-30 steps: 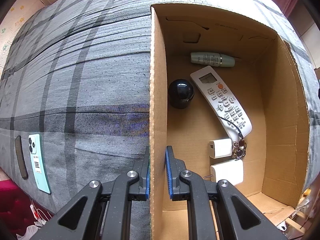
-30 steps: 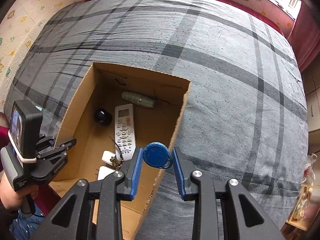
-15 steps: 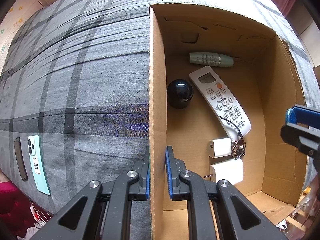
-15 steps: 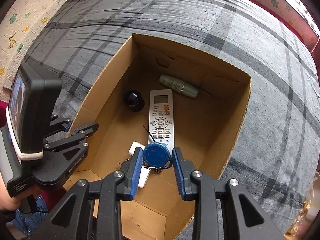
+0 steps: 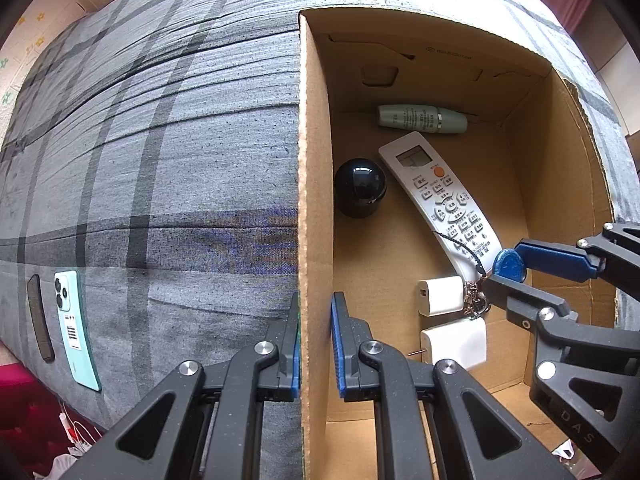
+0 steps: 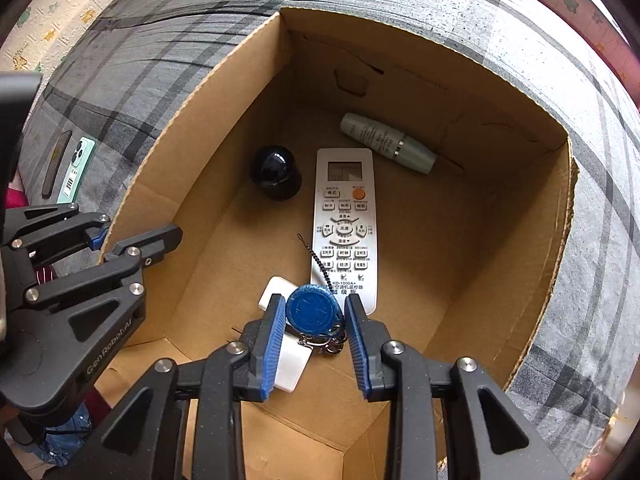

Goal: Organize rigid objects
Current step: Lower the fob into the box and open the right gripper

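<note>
In the left wrist view, the left gripper (image 5: 316,344) is clenched on the near side wall of the cardboard box (image 5: 312,160) and should hold it firm, while the blue key fob (image 5: 509,266) hangs inside the box, just above the near end of the white remote (image 5: 440,200). In the right wrist view, the right gripper (image 6: 316,344) grasps the fob (image 6: 316,314) over the white charger (image 6: 290,356); best to lower it toward the box floor beside the remote (image 6: 345,224) before releasing, so the dangling chain does not snag.

right tongs (image 6: 315,330) | carried blue key fob (image 6: 314,311) | into cardboard box (image 6: 558,216)
</note>
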Tool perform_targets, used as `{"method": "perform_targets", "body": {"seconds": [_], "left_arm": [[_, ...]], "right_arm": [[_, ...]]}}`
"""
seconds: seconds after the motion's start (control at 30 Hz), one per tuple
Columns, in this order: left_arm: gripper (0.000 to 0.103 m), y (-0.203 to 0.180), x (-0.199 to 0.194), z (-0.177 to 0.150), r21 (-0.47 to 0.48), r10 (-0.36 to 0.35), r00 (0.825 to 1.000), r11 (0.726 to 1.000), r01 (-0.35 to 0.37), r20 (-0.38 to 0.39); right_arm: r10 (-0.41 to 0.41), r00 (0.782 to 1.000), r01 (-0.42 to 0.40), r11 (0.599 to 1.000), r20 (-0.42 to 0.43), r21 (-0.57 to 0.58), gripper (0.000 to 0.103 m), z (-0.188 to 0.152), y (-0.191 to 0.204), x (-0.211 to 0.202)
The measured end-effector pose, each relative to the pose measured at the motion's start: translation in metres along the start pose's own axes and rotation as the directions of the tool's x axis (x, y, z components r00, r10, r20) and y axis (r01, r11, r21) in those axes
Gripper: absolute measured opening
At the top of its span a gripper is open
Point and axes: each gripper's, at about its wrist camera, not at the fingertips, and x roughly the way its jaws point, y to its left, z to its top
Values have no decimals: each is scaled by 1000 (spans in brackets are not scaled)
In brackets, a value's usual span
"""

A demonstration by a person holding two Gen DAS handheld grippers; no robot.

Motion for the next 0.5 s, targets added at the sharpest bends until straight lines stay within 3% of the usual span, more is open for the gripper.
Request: {"method": "perform_targets", "body": {"seconds": [0.5], "left_arm": [[13, 1, 0, 0, -2, 0, 1000, 1000, 0, -1]], "right_arm": [[3, 1000, -3, 1000, 12, -20, 36, 4, 0, 0]]}}
